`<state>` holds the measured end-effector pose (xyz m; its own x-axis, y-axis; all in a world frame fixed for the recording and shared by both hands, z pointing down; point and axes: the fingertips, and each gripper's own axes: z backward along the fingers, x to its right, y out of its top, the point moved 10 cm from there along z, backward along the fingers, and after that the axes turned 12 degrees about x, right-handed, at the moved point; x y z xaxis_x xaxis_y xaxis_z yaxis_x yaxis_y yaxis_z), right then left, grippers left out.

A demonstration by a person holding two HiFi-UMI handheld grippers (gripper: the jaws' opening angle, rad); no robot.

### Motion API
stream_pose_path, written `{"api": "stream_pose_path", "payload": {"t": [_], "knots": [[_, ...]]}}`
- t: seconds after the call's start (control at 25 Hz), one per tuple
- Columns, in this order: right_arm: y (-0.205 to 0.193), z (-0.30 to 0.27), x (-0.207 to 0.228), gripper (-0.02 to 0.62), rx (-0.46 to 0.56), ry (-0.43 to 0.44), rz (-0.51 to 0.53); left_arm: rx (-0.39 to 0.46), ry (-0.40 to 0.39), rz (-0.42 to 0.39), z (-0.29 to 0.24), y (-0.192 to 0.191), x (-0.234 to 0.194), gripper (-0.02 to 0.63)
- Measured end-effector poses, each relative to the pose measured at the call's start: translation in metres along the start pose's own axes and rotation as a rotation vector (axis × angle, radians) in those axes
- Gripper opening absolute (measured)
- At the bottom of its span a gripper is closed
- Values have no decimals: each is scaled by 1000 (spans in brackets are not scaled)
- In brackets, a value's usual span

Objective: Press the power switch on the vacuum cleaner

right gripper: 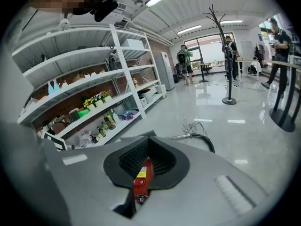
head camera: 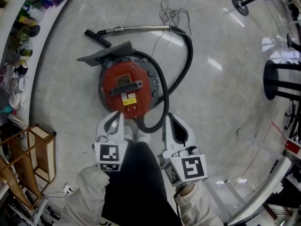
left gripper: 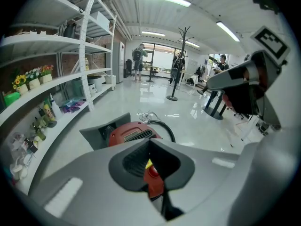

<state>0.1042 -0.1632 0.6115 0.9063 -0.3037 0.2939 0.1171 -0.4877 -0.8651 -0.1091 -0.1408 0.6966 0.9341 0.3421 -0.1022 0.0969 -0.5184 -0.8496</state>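
Hovering at lower centre, my left tongs (head camera: 118, 119) and right tongs (head camera: 169, 121) are both pinched shut and empty, making blunt tips for prodding. The vacuum cleaner (head camera: 126, 86), a round glossy red drum, sits mid-frame on the polished floor (head camera: 221, 93). Its power switch (head camera: 134, 108) is probably the small round button nearest me.

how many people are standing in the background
3: a person in a green top by the far doorway, a dark-clothed person at the tall black coat stand, another person at far right. More may be hidden.
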Motion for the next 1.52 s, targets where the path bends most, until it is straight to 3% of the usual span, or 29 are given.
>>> {"api": "stream_pose_path", "payload": {"t": [0.84, 1.52], "knots": [[0, 0, 1, 0, -7, 3, -3, -138, -16, 23, -45, -59, 15, 0], [-4, 1, 0, 0, -1, -11, -24, -193, -11, 51, -58, -79, 17, 0]]}}
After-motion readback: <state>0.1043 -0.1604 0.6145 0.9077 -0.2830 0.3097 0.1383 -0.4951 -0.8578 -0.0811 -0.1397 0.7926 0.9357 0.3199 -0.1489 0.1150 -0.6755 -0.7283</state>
